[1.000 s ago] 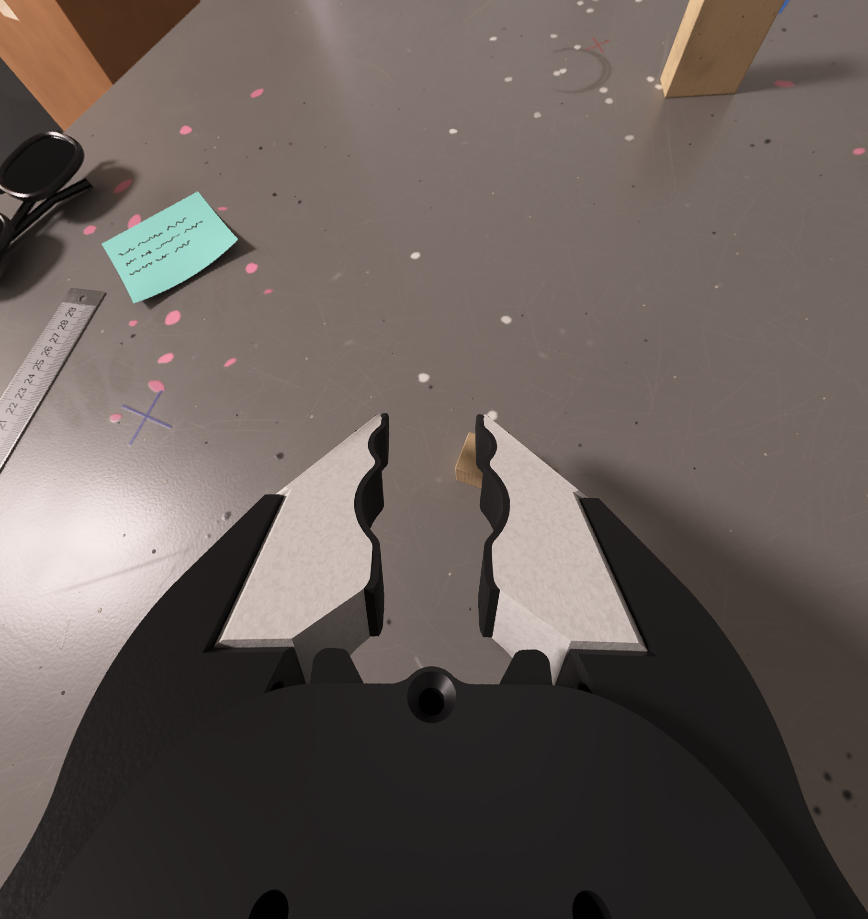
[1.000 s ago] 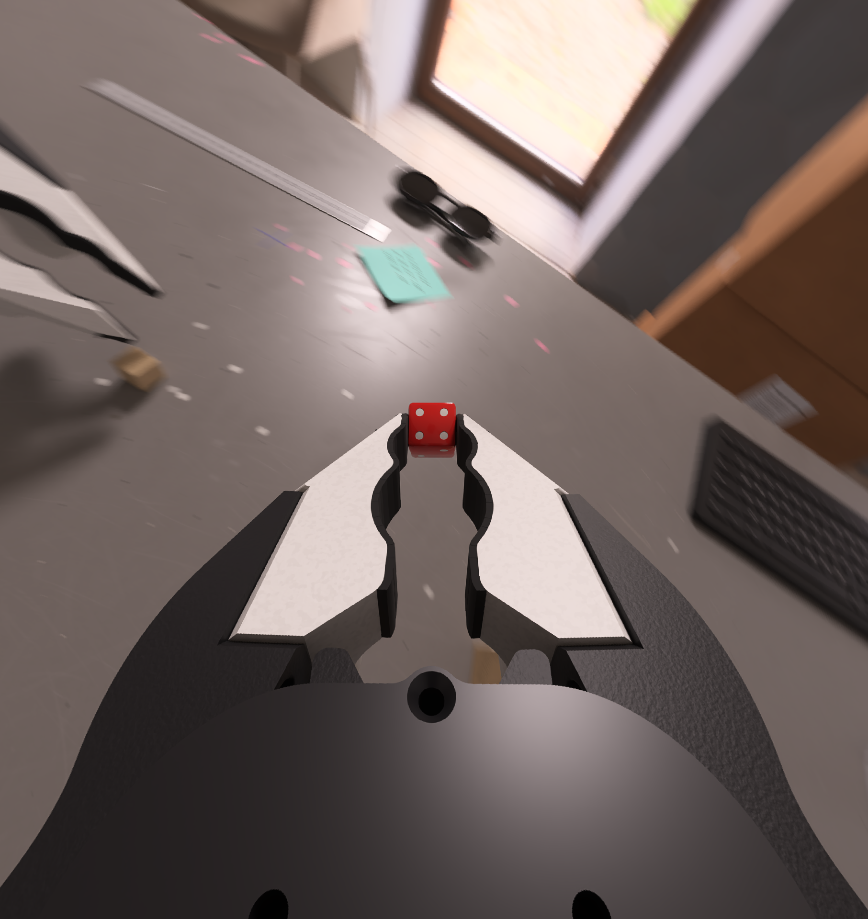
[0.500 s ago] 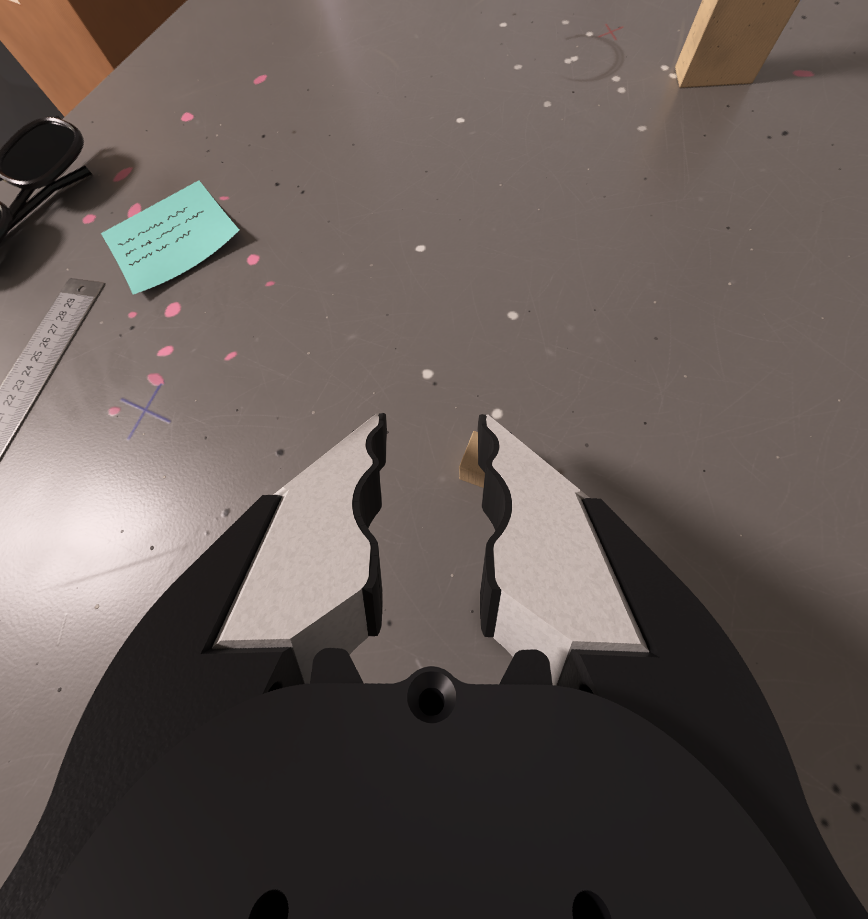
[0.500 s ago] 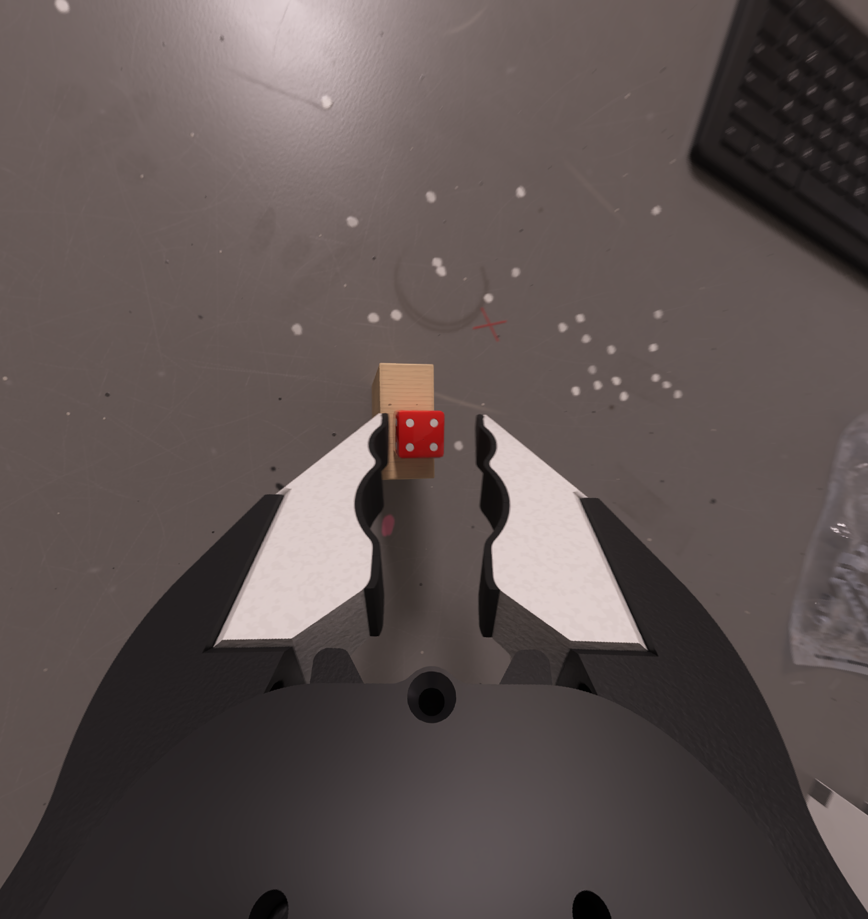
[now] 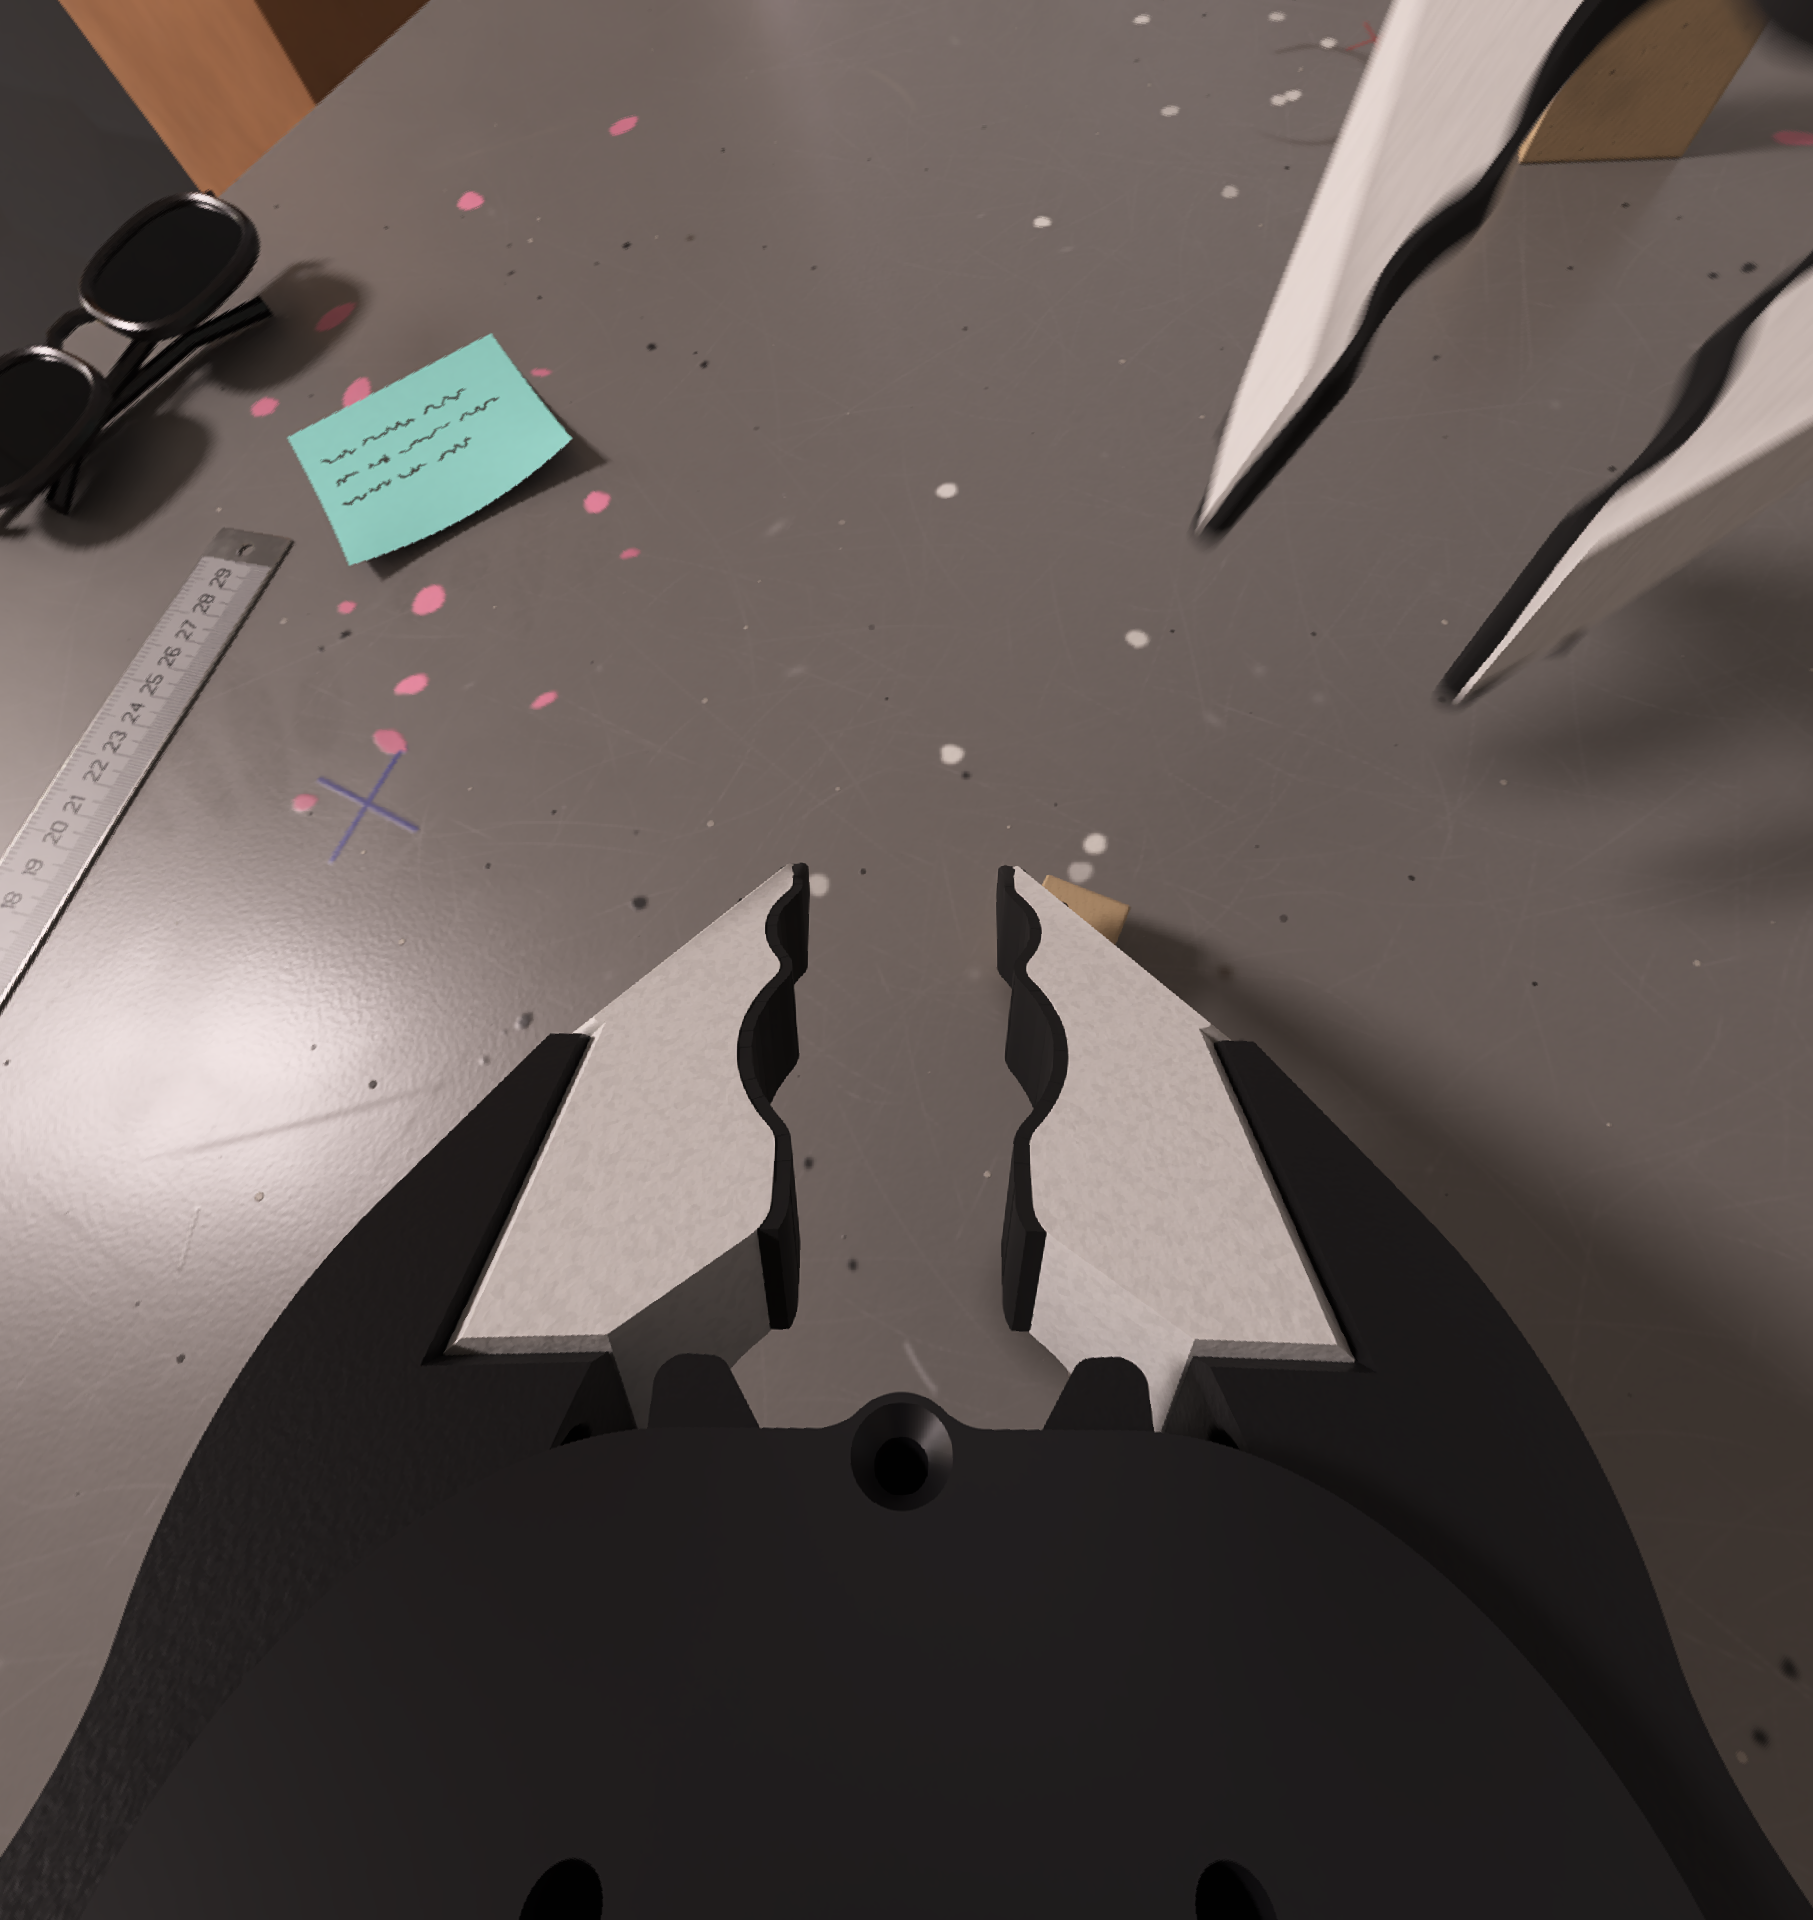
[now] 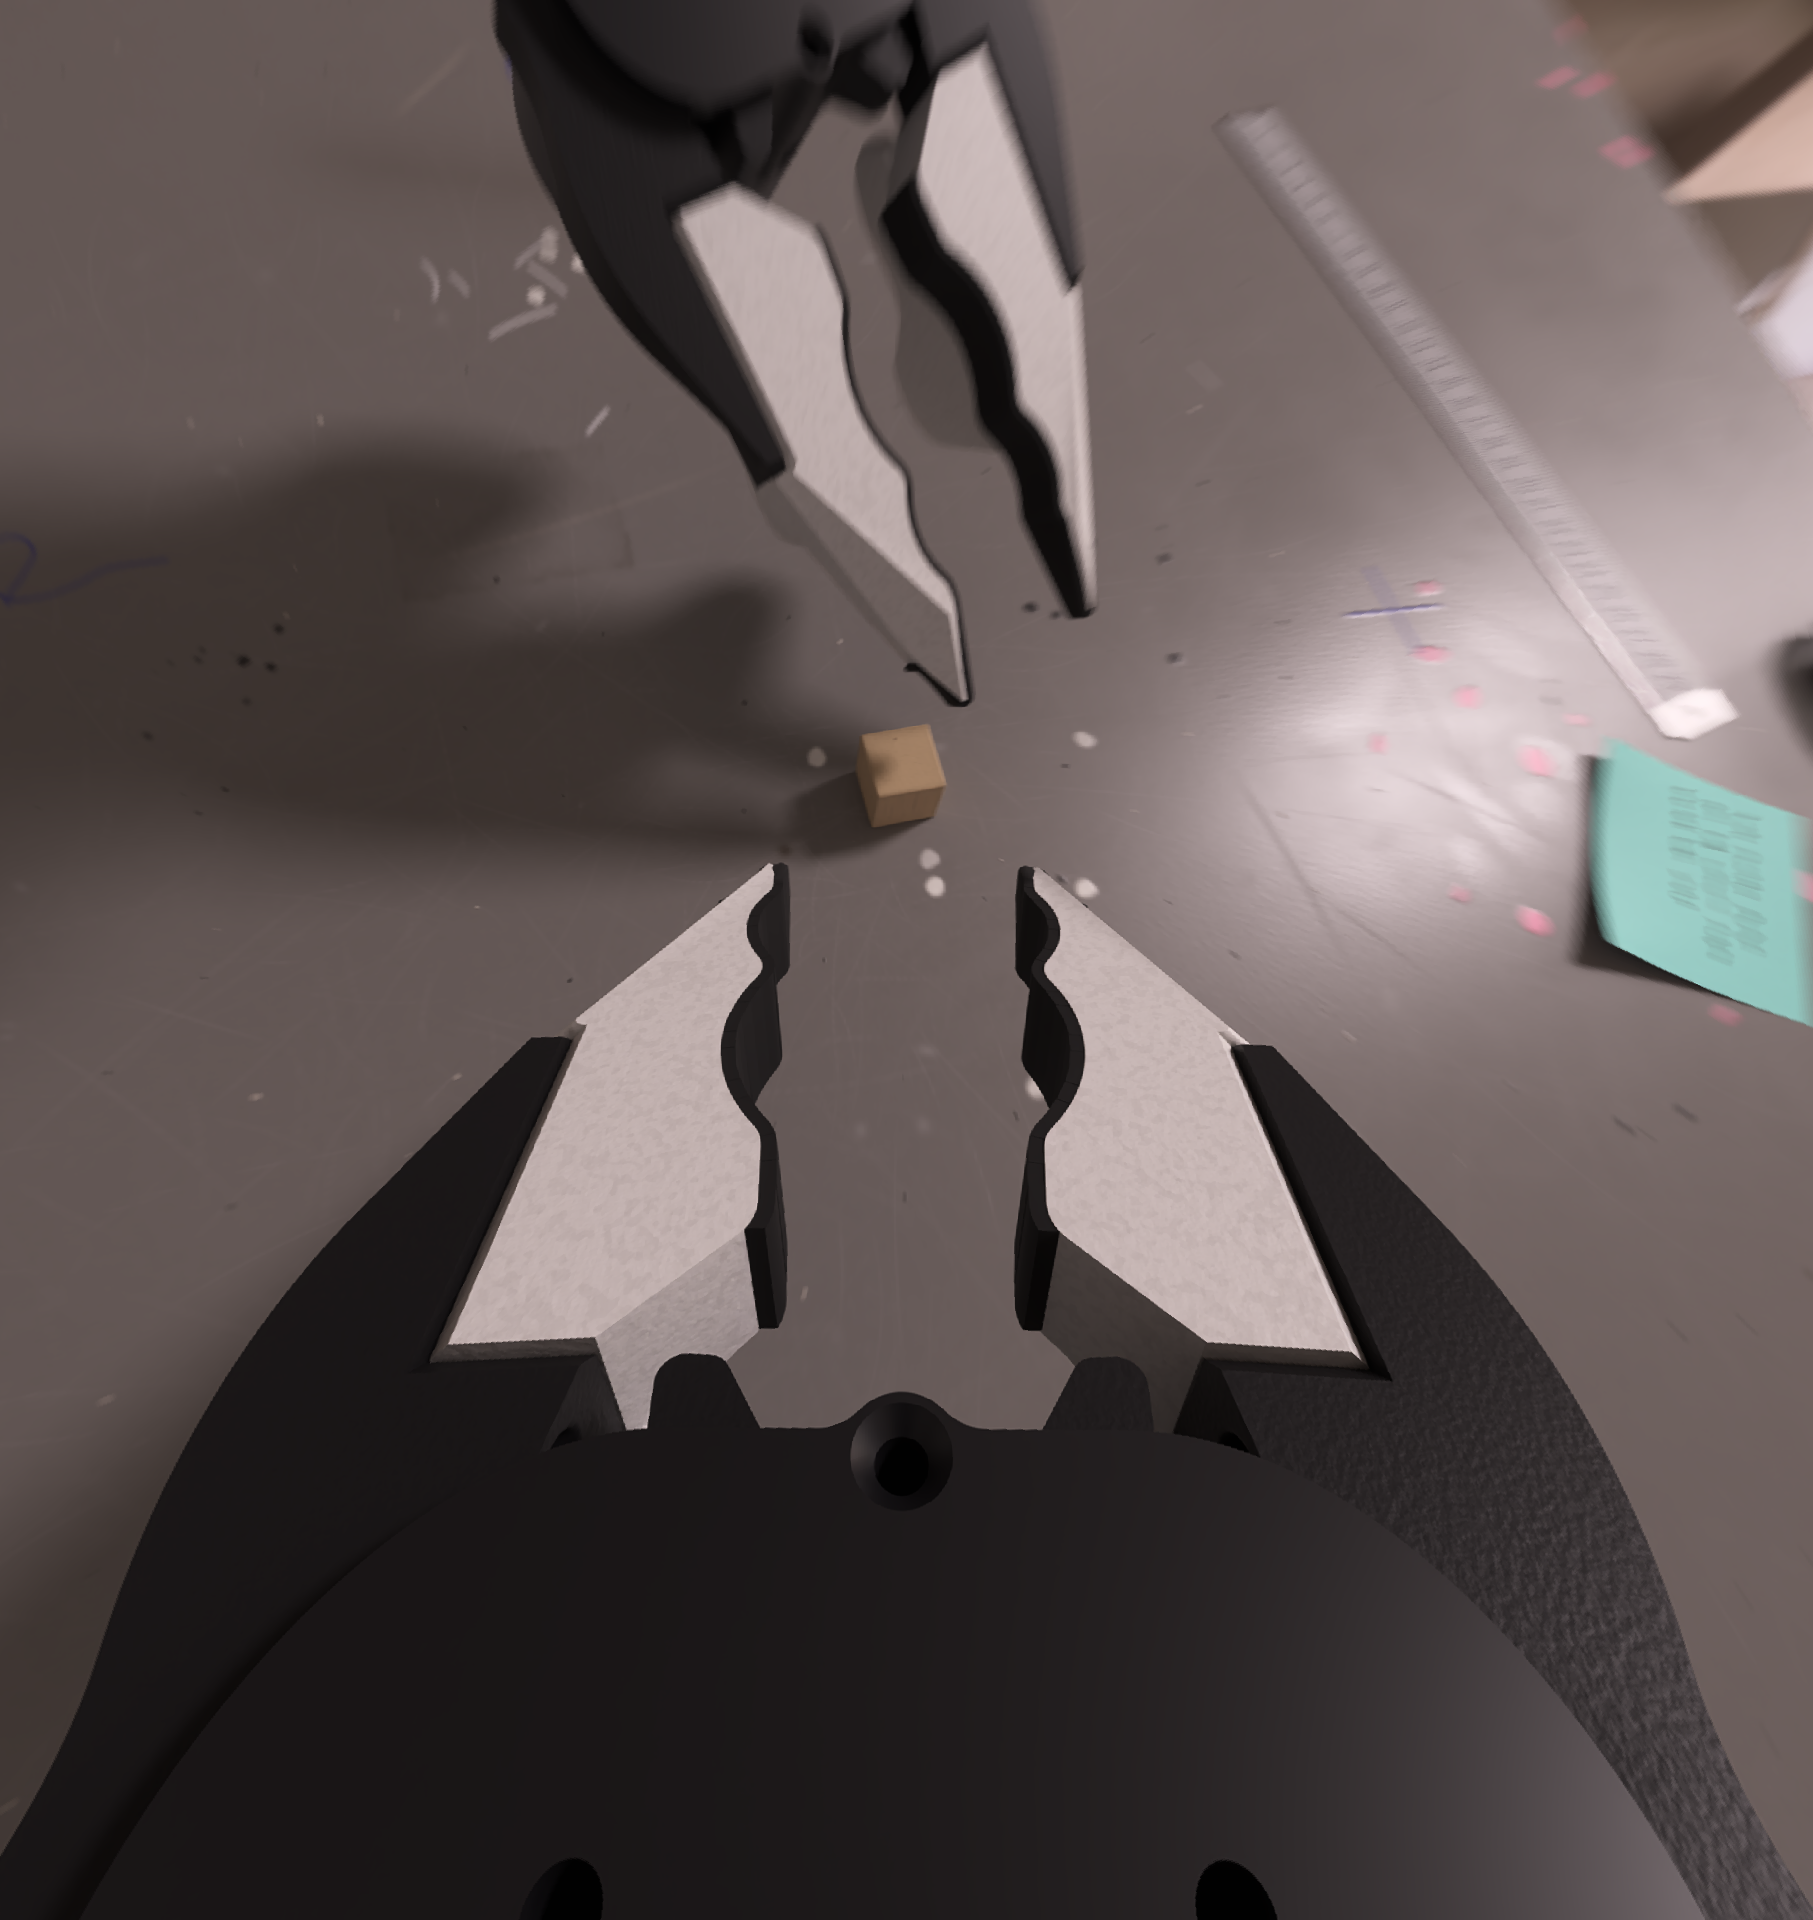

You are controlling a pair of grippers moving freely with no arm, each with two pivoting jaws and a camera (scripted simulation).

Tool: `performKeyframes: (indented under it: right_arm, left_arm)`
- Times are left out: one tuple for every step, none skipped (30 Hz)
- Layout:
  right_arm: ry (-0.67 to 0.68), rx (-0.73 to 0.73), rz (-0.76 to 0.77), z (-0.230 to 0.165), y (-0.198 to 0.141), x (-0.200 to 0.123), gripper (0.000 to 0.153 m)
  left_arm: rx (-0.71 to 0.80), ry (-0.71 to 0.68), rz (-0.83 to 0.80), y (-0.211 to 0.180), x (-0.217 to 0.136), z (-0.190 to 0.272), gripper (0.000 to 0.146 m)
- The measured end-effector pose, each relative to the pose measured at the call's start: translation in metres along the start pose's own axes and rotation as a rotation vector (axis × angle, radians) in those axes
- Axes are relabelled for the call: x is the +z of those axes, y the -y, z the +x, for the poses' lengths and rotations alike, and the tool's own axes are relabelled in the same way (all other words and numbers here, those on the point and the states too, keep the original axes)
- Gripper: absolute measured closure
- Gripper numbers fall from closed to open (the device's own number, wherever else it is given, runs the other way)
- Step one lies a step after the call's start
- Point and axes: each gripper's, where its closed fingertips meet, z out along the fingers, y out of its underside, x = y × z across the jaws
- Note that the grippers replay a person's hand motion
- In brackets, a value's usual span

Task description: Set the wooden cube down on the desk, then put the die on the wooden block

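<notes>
The small wooden cube (image 6: 902,774) rests on the grey desk, free of both grippers. In the left wrist view only its corner (image 5: 1094,909) shows behind my left gripper's right finger. My left gripper (image 5: 902,878) is open and empty just above the cube; in the right wrist view it (image 6: 1016,644) hangs beyond the cube. My right gripper (image 6: 902,883) is open and empty, pointing at the cube from the near side; it also shows in the left wrist view (image 5: 1328,613). The tall wooden block (image 5: 1608,114) stands behind it, partly hidden. The die is out of view.
Black sunglasses (image 5: 102,353), a teal sticky note (image 5: 429,452) and a steel ruler (image 5: 102,748) lie on the left of the desk. The note (image 6: 1702,925) and ruler (image 6: 1453,405) sit to the right in the right wrist view. A wooden cabinet (image 5: 206,62) stands past the desk edge.
The right gripper released the die on the wooden block, then swung away to face the small cube and the left gripper. The left gripper barely moved and stayed open.
</notes>
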Motion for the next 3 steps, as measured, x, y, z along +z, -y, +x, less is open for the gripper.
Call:
performKeyframes:
  right_arm:
    - [0.042, -0.007, -0.02, 0.0, -0.004, 0.016, 0.107]
    - [0.072, -0.021, -0.04, 0.0, -0.008, 0.028, 0.106]
    - [0.095, -0.034, -0.051, 0.0, -0.011, 0.037, 0.105]
  left_arm:
    - [-0.003, 0.006, -0.002, -0.001, 0.0, -0.002, 0.11]
    - [-0.004, 0.012, -0.004, -0.001, -0.001, -0.003, 0.11]
    - [-0.006, 0.017, -0.005, -0.002, -0.002, -0.004, 0.11]
